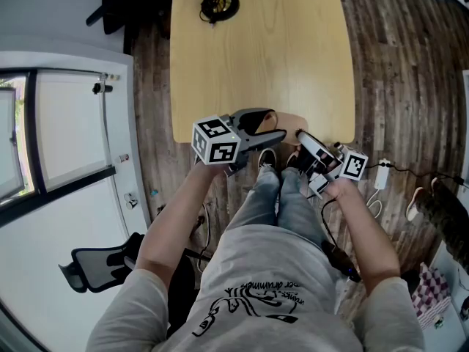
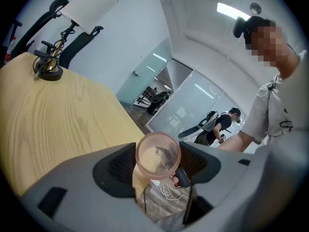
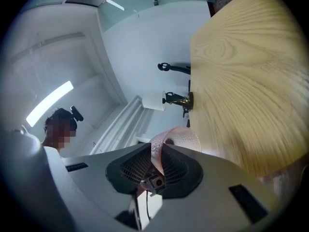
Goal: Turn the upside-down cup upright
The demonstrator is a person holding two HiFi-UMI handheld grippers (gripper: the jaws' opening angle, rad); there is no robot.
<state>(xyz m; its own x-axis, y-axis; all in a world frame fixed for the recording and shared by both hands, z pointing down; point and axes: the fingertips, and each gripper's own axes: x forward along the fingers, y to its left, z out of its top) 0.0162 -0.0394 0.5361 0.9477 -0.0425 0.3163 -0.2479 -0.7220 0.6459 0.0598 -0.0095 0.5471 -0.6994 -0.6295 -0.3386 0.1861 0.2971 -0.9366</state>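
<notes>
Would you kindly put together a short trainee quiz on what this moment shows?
1. True or false: the translucent cup is standing on the wooden table.
2. What stands at the table's far end? A) a lamp B) a kettle C) a laptop
3. How many grippers are clamped on the translucent cup?
Key: 1 false, it is held off the table's near edge; 2 A; 3 two: the left gripper across its body, the right gripper on its thin wall.
</notes>
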